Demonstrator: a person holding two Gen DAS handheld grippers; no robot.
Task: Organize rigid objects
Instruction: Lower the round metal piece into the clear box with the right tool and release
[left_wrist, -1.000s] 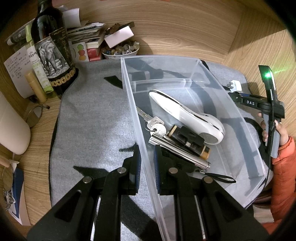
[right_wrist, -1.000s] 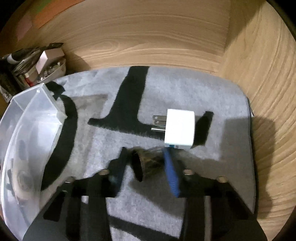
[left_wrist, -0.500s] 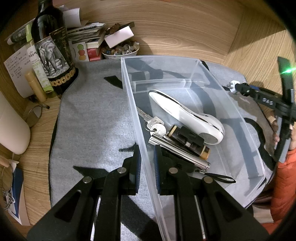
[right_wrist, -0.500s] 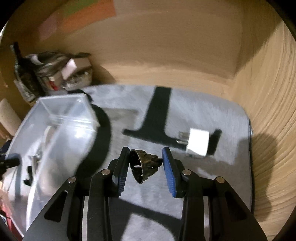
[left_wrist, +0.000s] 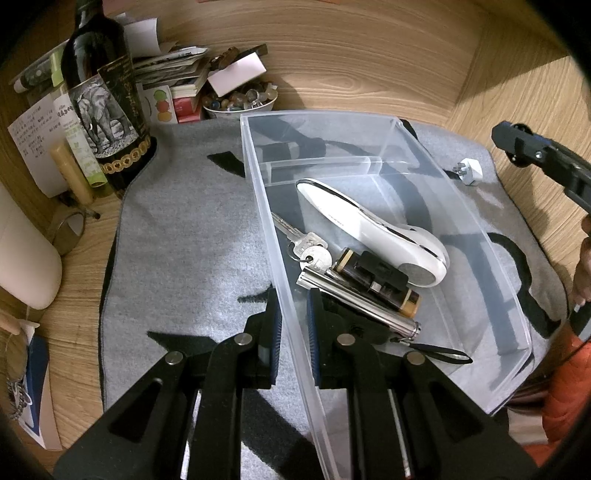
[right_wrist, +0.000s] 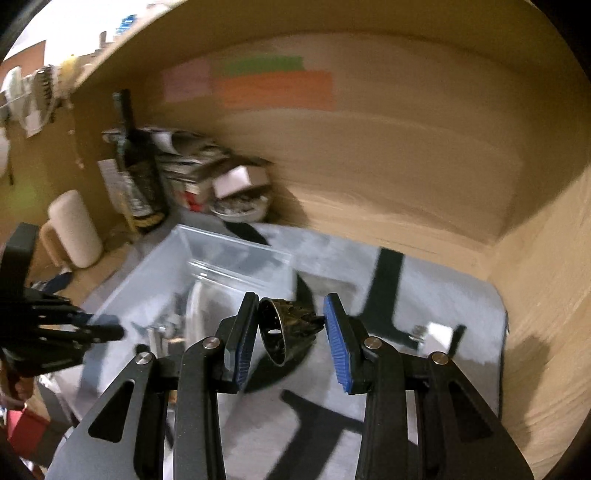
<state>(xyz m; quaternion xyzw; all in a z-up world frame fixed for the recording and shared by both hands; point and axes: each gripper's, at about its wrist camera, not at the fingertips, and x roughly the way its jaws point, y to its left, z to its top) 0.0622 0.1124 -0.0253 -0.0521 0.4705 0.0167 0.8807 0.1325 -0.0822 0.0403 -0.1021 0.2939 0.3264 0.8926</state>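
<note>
A clear plastic bin (left_wrist: 369, 122) lies on a grey mat (left_wrist: 184, 240). It holds a white handheld device (left_wrist: 373, 229), keys (left_wrist: 310, 251), a black and brass piece (left_wrist: 376, 280) and a silver flashlight (left_wrist: 365, 310). My left gripper (left_wrist: 293, 325) is shut on the bin's left wall. My right gripper (right_wrist: 291, 336) is shut on a small dark metal cone-shaped object (right_wrist: 286, 328), held in the air beside the bin (right_wrist: 236, 258). A white plug adapter (left_wrist: 471, 173) lies on the mat past the bin; it also shows in the right wrist view (right_wrist: 439, 334).
A dark bottle (left_wrist: 103, 103), papers, boxes and a bowl of beads (left_wrist: 240, 103) crowd the back left corner. A white cylinder (left_wrist: 26, 258) lies at the left. Wooden walls close the back and right. The right gripper's body (left_wrist: 546, 162) hangs at the bin's right.
My right gripper has lifted the dark cone off the mat and swung left toward the bin, leaving the plug adapter behind. My left gripper has stayed clamped on the bin wall.
</note>
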